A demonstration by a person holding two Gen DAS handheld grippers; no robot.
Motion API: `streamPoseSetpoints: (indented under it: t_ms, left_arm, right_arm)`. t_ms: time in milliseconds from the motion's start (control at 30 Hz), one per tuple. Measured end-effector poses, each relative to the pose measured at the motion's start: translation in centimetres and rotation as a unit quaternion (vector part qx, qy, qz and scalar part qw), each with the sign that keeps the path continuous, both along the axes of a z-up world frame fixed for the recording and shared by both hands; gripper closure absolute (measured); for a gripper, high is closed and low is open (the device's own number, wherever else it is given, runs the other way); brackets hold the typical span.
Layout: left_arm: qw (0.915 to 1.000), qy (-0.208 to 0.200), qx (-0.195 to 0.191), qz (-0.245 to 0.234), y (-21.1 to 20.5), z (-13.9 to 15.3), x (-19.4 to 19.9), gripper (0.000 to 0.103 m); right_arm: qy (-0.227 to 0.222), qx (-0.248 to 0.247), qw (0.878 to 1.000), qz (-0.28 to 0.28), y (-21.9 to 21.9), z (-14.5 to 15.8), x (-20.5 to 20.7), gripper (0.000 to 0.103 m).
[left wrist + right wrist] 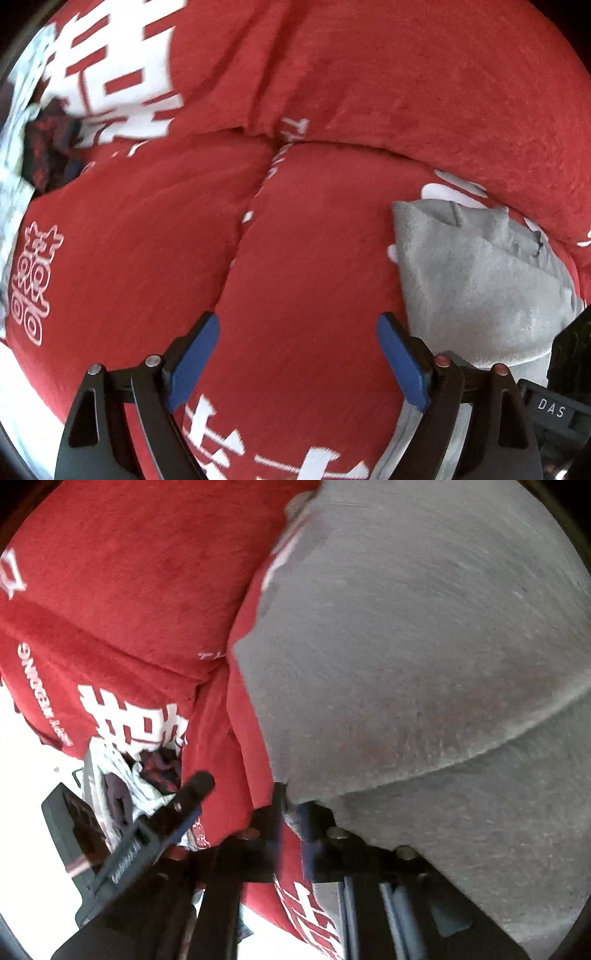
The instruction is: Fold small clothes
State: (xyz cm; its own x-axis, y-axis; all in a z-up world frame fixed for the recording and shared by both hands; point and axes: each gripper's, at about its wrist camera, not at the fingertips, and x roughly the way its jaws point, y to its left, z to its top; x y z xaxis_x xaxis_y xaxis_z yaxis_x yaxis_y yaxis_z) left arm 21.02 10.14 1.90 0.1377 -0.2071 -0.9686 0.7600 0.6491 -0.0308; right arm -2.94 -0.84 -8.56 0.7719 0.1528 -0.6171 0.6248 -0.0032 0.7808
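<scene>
A grey garment (476, 280) lies on the red blanket (303, 258), to the right in the left wrist view. It fills most of the right wrist view (424, 646), with one layer folded over another. My left gripper (297, 356) is open and empty above the red blanket, just left of the grey garment. My right gripper (293, 816) is shut on the grey garment's edge. The left gripper's body shows at the lower left of the right wrist view (147, 834).
The red blanket has white characters (114, 70) and deep creases. A pile of dark and white patterned clothes (40, 155) lies at its far left edge, also seen in the right wrist view (129, 786). A white surface (33, 760) shows beside the blanket.
</scene>
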Motion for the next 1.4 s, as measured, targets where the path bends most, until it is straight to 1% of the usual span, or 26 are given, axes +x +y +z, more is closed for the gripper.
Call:
streamPoseSetpoints:
  t_ms: [100, 167, 233, 267, 300, 367, 433, 500, 533, 600, 667, 733, 767, 800, 833, 867, 900, 967, 1000, 1033, 1067, 1133, 1167, 1200, 1300, 1400]
  left_arm:
    - [0.9998, -0.013, 0.013, 0.004, 0.7, -0.3, 0.1, 0.015]
    - [0.9997, 0.003, 0.023, 0.0, 0.2, -1.3, -0.4, 0.015]
    - [0.9996, 0.007, 0.026, -0.01, 0.1, -1.6, -1.3, 0.015]
    - [0.9995, 0.003, 0.027, -0.016, -0.4, -1.8, -2.0, 0.015]
    - [0.9993, 0.002, 0.028, -0.026, -0.7, -1.8, -2.8, 0.015]
    - [0.9986, -0.003, 0.029, -0.044, -1.7, -1.6, -4.5, 0.015]
    - [0.9981, -0.004, 0.022, -0.057, -2.5, -1.3, -5.9, 0.015]
    - [0.9976, 0.001, 0.01, -0.068, -3.9, -1.2, -7.5, 0.015]
    - [0.9975, 0.003, 0.008, -0.071, -4.3, -1.2, -7.9, 0.015]
    - [0.9972, 0.006, 0.005, -0.075, -5.7, -1.7, -9.0, 0.015]
    - [0.9971, 0.003, 0.009, -0.075, -7.0, -2.6, -9.9, 0.015]
    - [0.9972, 0.001, 0.022, -0.071, -7.8, -4.0, -10.6, 0.015]
    - [0.9972, -0.001, 0.032, -0.068, -8.0, -4.7, -10.8, 0.015]
    - [0.9968, -0.005, 0.047, -0.065, -8.1, -5.5, -11.1, 0.015]
    - [0.9971, -0.009, 0.043, -0.062, -8.0, -5.6, -11.3, 0.015]
    - [0.9975, -0.017, 0.037, -0.059, -7.8, -5.4, -11.5, 0.015]
    - [0.9972, -0.019, 0.04, -0.06, -7.8, -5.3, -11.6, 0.015]
    - [0.9959, -0.023, 0.055, -0.067, -8.0, -5.1, -11.9, 0.015]
    - [0.9952, -0.024, 0.064, -0.07, -8.2, -5.0, -12.1, 0.015]
    - [0.9946, -0.025, 0.071, -0.072, -8.2, -5.0, -12.3, 0.015]
    - [0.9938, -0.027, 0.077, -0.075, -8.4, -4.9, -12.6, 0.015]
    - [0.9923, -0.032, 0.086, -0.084, -8.6, -4.4, -13.1, 0.015]
    - [0.9915, -0.035, 0.088, -0.089, -8.8, -4.0, -13.7, 0.015]
    - [0.991, -0.036, 0.09, -0.092, -9.0, -3.8, -14.0, 0.015]
    - [0.9889, -0.039, 0.094, -0.108, -9.7, -3.2, -15.6, 0.015]
    - [0.9871, -0.03, 0.093, -0.127, -10.6, -2.7, -17.7, 0.015]
  right_arm:
    - [0.001, -0.001, 1.0, 0.024, 0.3, -0.2, 1.5, 0.097]
    - [0.017, 0.003, 0.999, 0.03, 0.7, -1.2, 1.7, 0.097]
    - [0.015, 0.01, 0.999, 0.028, 0.7, -1.4, 1.7, 0.096]
    - [0.02, 0.008, 0.999, 0.033, 0.7, -1.1, 1.4, 0.092]
    - [0.029, 0.005, 0.999, 0.043, 0.7, -0.7, 1.2, 0.078]
    - [0.031, -0.009, 0.998, 0.061, 0.7, 0.4, -0.1, 0.068]
    - [0.062, -0.035, 0.995, 0.063, 0.2, 1.7, -2.6, 0.066]
    - [0.088, -0.061, 0.994, 0.035, -1.1, 3.0, -5.8, 0.066]
    - [0.106, -0.074, 0.992, 0.011, -2.1, 3.5, -7.9, 0.066]
    - [0.152, -0.095, 0.982, -0.052, -4.7, 4.2, -12.8, 0.065]
    - [0.179, -0.098, 0.974, -0.098, -6.8, 4.2, -16.3, 0.064]
    - [0.193, -0.089, 0.967, -0.142, -9.0, 3.8, -19.9, 0.064]
    - [0.196, -0.086, 0.964, -0.154, -9.7, 3.5, -21.1, 0.064]
    - [0.2, -0.085, 0.963, -0.16, -10.4, 3.2, -21.9, 0.078]
    - [0.212, -0.084, 0.961, -0.158, -11.0, 3.0, -22.5, 0.087]
    - [0.221, -0.084, 0.959, -0.154, -11.2, 3.0, -22.8, 0.093]
    - [0.225, -0.087, 0.959, -0.149, -11.3, 3.2, -23.0, 0.093]
    - [0.249, -0.095, 0.954, -0.14, -11.1, 3.7, -23.4, 0.093]
    - [0.253, -0.094, 0.952, -0.141, -10.9, 3.9, -23.8, 0.092]
    - [0.246, -0.088, 0.954, -0.146, -10.7, 4.0, -24.4, 0.092]
    - [0.236, -0.081, 0.957, -0.149, -10.5, 4.1, -25.0, 0.085]
    - [0.219, -0.068, 0.962, -0.151, -9.9, 4.4, -26.0, 0.078]
    - [0.214, -0.066, 0.963, -0.148, -9.5, 4.6, -26.4, 0.068]
    - [0.211, -0.066, 0.964, -0.146, -9.1, 4.8, -27.0, 0.063]
    - [0.2, -0.063, 0.967, -0.141, -8.5, 5.5, -28.9, 0.063]
    - [0.192, -0.057, 0.97, -0.138, -7.9, 5.8, -30.2, 0.062]
